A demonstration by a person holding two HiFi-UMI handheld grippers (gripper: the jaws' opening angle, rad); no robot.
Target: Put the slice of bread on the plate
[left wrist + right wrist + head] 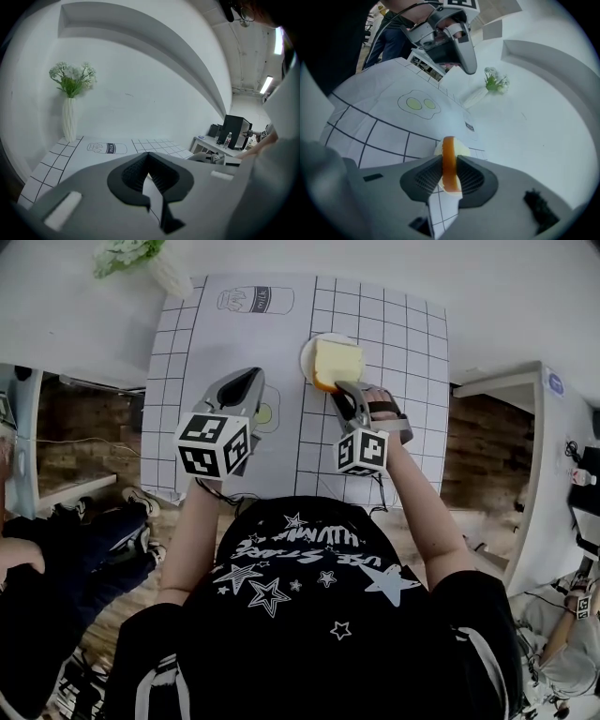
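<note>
At the far left a slim white ribbed vase [69, 119] of white flowers and green leaves stands at the back corner of the table. Next to it lies the white paper mat with a black grid [216, 343], printed with a milk bottle and a fried egg.

The left gripper [246, 381] hangs over the mat near the egg drawing. Its dark ribbed pads meet at the tips and have nothing between them (only the mat shows through the gap behind them).

Further right, near the mat's far edge, sits the small round white plate [307, 357]. The square slice of pale yellow bread with an orange-brown crust [337, 360] is over the plate and covers most of it, leaving only the left rim bare. I cannot tell whether the slice rests on the plate or hangs just above it.

The right gripper [449, 161] holds the slice by its near edge. The crust runs edge-on between the two pads, which press on either face, parted only by the bread's thickness. The rest of the slice juts out past the jaw tips over the plate.
</note>
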